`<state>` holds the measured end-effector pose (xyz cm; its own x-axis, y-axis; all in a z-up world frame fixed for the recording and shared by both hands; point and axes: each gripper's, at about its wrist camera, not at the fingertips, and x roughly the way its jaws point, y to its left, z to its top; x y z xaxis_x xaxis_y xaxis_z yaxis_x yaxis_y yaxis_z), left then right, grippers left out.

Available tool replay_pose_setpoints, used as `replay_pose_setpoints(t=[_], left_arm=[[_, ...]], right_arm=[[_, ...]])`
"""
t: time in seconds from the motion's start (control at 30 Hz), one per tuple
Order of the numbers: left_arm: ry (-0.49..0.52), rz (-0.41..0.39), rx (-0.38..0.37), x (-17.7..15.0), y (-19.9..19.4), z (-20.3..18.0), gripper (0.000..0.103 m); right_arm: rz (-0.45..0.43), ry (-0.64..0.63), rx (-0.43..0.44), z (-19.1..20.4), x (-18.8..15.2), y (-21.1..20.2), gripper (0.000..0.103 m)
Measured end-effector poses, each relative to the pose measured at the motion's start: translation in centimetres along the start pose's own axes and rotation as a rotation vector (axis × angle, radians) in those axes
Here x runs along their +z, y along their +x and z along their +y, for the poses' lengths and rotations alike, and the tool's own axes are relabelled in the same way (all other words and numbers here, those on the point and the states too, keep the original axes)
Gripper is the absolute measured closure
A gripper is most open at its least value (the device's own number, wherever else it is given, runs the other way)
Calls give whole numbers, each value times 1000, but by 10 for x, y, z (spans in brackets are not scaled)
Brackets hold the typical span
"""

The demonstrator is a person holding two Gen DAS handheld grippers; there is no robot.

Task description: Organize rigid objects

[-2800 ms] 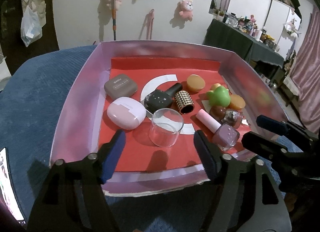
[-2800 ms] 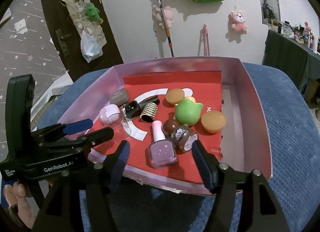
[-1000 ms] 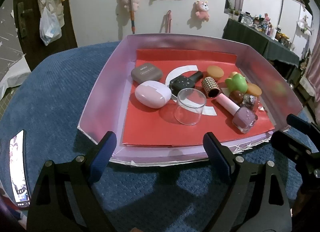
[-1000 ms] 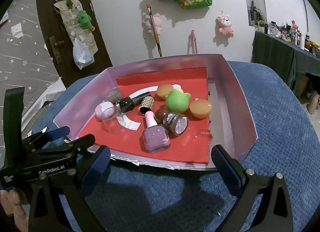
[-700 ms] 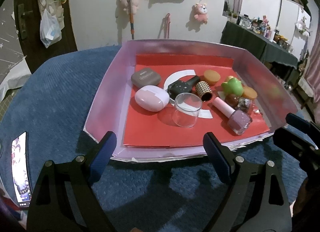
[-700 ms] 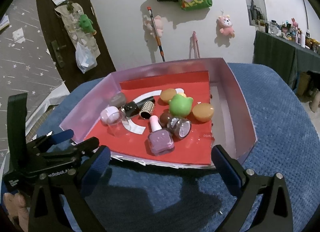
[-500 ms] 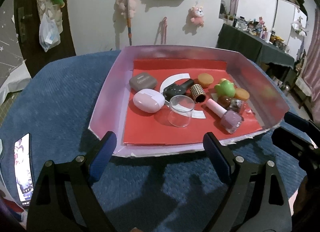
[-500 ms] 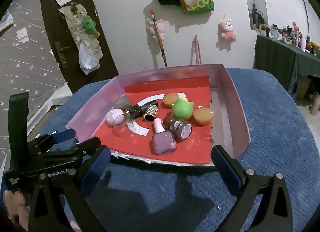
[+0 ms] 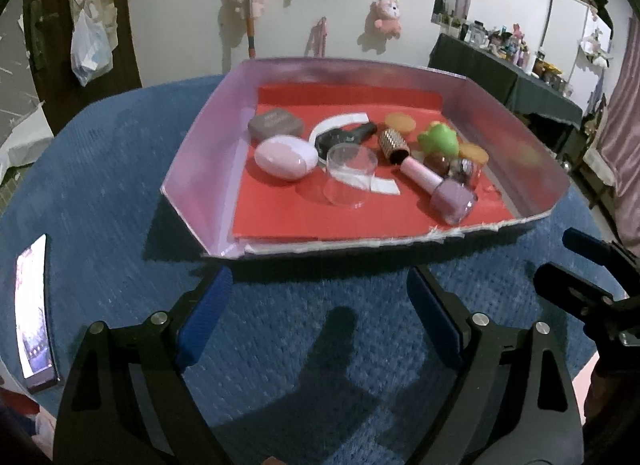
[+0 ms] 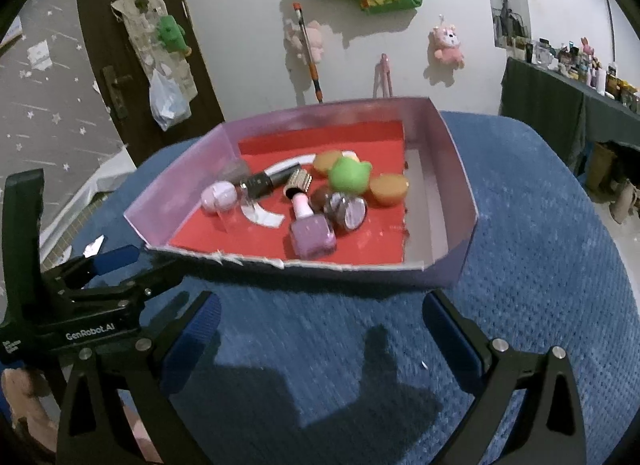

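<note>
A pink-walled tray point(image 9: 200, 137) with a red floor sits on a blue cloth; it also shows in the right wrist view point(image 10: 452, 161). It holds a clear cup point(image 9: 350, 175), a pink earbud case point(image 9: 285, 157), a grey case point(image 9: 274, 125), a black bottle point(image 9: 344, 136), a purple nail polish bottle point(image 9: 446, 193) point(image 10: 310, 229), a green toy point(image 9: 438, 139) point(image 10: 348, 175) and orange lids. My left gripper point(image 9: 318, 323) is open and empty, short of the tray's near edge. My right gripper point(image 10: 320, 331) is open and empty, also in front of the tray.
A phone point(image 9: 34, 309) lies on the blue cloth point(image 9: 100, 193) at the left. A dark side table point(image 9: 504, 73) with bottles stands at the right. Plush toys and a bag hang on the white wall behind.
Both grippers have pulled back from the tray and opened wider. The tray now looks smaller and farther. Objects in the tray have not moved.
</note>
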<state>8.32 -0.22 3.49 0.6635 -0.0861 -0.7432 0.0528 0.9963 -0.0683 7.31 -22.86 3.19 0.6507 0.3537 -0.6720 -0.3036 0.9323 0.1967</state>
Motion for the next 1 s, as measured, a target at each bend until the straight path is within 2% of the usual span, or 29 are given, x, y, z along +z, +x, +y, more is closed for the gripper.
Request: replay_pose_setpoints(t=[0.5, 1.0], left_arm=[[-22, 74, -21, -15, 16, 3, 13], [17, 67, 13, -20, 19, -3, 8]], right_arm=[[64, -21, -60, -3, -11, 18, 0], [82, -29, -87, -6, -16, 25, 0]])
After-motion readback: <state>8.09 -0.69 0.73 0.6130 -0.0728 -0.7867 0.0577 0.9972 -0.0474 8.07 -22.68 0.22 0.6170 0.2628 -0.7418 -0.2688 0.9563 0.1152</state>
